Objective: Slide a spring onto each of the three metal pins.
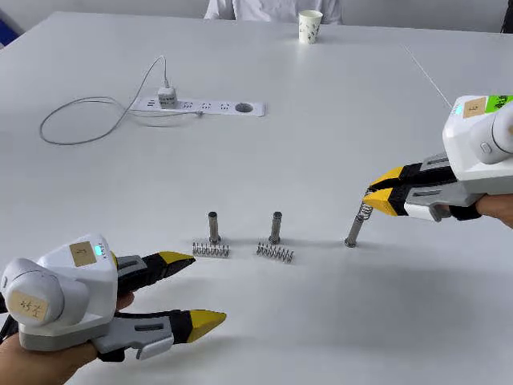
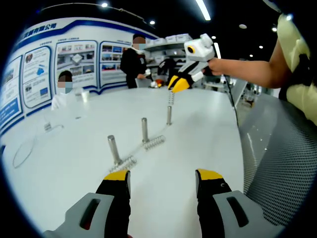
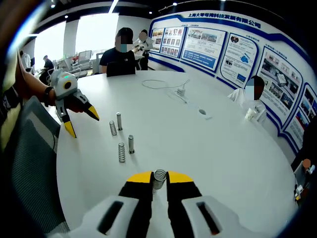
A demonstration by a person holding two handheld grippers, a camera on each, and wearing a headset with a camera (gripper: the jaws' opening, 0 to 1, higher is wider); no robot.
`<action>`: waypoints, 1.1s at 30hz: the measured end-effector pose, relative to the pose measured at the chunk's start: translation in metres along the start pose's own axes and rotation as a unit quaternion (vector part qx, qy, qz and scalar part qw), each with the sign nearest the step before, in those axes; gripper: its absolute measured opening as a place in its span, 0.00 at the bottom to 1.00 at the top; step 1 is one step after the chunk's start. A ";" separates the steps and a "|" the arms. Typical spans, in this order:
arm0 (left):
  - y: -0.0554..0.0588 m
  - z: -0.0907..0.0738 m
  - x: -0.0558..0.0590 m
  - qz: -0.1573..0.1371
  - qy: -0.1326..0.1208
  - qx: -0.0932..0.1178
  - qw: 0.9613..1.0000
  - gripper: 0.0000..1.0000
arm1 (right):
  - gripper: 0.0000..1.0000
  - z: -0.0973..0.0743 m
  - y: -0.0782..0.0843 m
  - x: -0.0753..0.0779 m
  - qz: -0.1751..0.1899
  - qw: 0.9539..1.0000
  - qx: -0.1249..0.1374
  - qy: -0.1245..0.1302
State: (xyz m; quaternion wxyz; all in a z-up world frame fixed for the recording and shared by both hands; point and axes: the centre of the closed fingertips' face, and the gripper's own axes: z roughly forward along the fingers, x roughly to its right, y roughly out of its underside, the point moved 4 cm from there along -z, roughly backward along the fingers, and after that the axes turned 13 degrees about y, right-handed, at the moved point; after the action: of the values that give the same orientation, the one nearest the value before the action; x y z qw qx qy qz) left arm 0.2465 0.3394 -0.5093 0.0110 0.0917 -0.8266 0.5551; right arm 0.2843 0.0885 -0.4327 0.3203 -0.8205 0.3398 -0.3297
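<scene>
Three metal pins sit in a row across the white table point(image 1: 321, 120). The left pin point(image 1: 214, 226) and the middle pin point(image 1: 276, 227) stand upright and bare; each has a loose spring lying flat just in front of its foot, the left spring point(image 1: 211, 249) and the middle spring point(image 1: 275, 253), both with their long axes running left to right. The right pin point(image 1: 353, 230) leans, its top tipped rightward toward the right gripper point(image 1: 375, 200); that gripper is clenched on the third spring point(image 1: 365, 212), which slants down and left from the jaw tips, its lower end at the pin's top; whether any coil is over the tip yet cannot be told. In the right gripper view the third spring point(image 3: 159, 178) is seen end-on, pinched between the yellow tips.

What the coming move turns on is spring axis against pin axis; in the head view both slant the same way, so the push is judged to run along that slant, down and leftward, not straight down. The right hand reaches in from the right, roughly level, jaws pointing left.

The left gripper point(image 1: 196, 289) is released, jaws spread wide, held low at the near left and pointing right; it is the nearer one to the left spring, which in the left gripper view point(image 2: 124, 163) lies just ahead of one jaw tip.
</scene>
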 end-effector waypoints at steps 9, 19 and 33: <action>0.001 0.001 -0.001 -0.002 -0.001 -0.002 1.000 0.54 | 0.11 0.004 0.003 -0.001 0.003 1.000 -0.003 -0.003; 0.002 0.000 -0.001 -0.004 -0.001 -0.003 1.000 0.53 | 0.11 0.011 0.008 -0.002 0.008 1.000 -0.006 -0.006; 0.001 0.002 -0.002 -0.004 -0.002 -0.003 1.000 0.53 | 0.11 0.019 0.016 -0.006 0.006 1.000 -0.012 -0.006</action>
State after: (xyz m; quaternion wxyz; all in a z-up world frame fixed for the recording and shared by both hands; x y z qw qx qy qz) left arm 0.2480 0.3385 -0.5113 0.0119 0.0958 -0.8278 0.5526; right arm 0.2897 0.0894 -0.4577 0.3144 -0.8244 0.3467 -0.3184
